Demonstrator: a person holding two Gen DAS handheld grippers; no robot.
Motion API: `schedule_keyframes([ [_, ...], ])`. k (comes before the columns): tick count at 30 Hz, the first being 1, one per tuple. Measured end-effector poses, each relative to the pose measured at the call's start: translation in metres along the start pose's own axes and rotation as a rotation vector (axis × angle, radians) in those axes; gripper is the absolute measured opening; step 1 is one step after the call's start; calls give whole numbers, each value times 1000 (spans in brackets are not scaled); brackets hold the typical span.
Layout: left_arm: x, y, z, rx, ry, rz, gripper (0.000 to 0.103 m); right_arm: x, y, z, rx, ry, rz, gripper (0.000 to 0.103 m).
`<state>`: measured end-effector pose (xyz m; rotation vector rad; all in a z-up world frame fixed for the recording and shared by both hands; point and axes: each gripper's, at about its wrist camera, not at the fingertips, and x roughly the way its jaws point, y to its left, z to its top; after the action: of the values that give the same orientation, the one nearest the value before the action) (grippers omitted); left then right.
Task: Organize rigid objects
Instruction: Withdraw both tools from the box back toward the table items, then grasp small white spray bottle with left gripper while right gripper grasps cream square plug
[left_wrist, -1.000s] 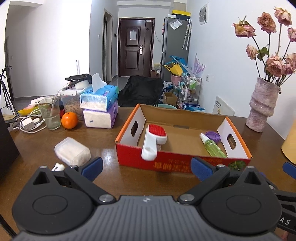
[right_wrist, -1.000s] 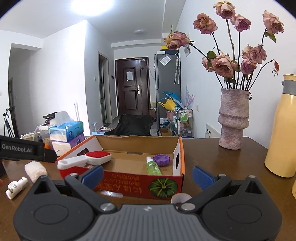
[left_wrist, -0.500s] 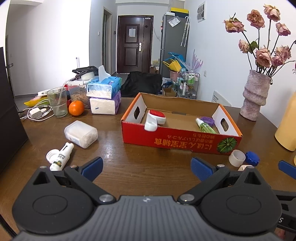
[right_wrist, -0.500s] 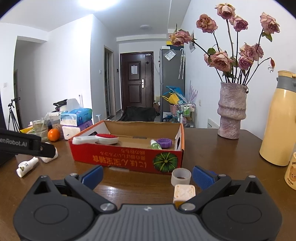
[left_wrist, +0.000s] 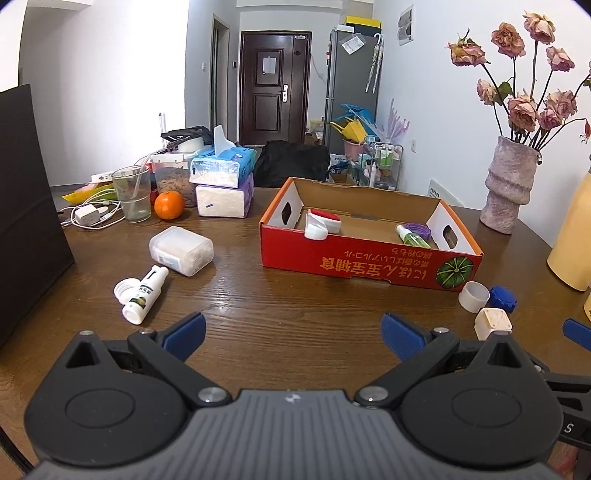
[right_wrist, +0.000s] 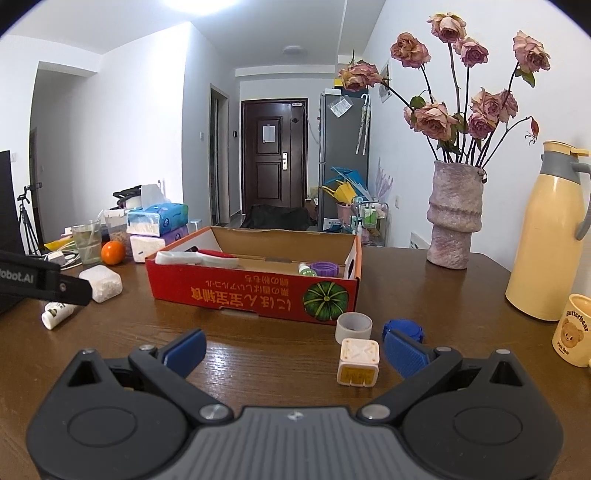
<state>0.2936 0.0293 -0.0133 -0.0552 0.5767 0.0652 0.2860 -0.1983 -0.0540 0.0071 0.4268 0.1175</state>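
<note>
A red cardboard box (left_wrist: 369, 264) (right_wrist: 255, 295) stands mid-table and holds a red-and-white brush (left_wrist: 319, 223), a green spray bottle (left_wrist: 412, 236) and a purple lid (left_wrist: 419, 229). Left of it lie a clear white container (left_wrist: 181, 251) and a small white bottle (left_wrist: 142, 297). Right of the box front sit a white cap (right_wrist: 354, 326), a blue cap (right_wrist: 402, 328) and a cream cube (right_wrist: 358, 362). My left gripper (left_wrist: 293, 338) is open over bare wood. My right gripper (right_wrist: 293, 349) is open, the cube just inside its right finger.
Tissue packs (left_wrist: 221, 184), an orange (left_wrist: 169, 205), a glass (left_wrist: 131, 197) and a charger with cables (left_wrist: 86, 216) crowd the far left. A vase of dried roses (right_wrist: 454, 218), a yellow thermos (right_wrist: 546, 236) and a bear mug (right_wrist: 574, 334) stand at right. A dark panel (left_wrist: 26, 206) rises at left.
Both grippers have drawn back from the box toward the near table edge. The caps, the cube and the small white bottle have come into view.
</note>
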Motion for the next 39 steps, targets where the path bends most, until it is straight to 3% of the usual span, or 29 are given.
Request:
schedule_keyframes([
  [15, 6, 32, -1, -39, 6, 48, 103, 14, 0, -3, 8, 39, -28, 103],
  [39, 58, 96, 4, -71, 52, 157, 103, 95, -35, -8, 41, 165, -171, 100],
])
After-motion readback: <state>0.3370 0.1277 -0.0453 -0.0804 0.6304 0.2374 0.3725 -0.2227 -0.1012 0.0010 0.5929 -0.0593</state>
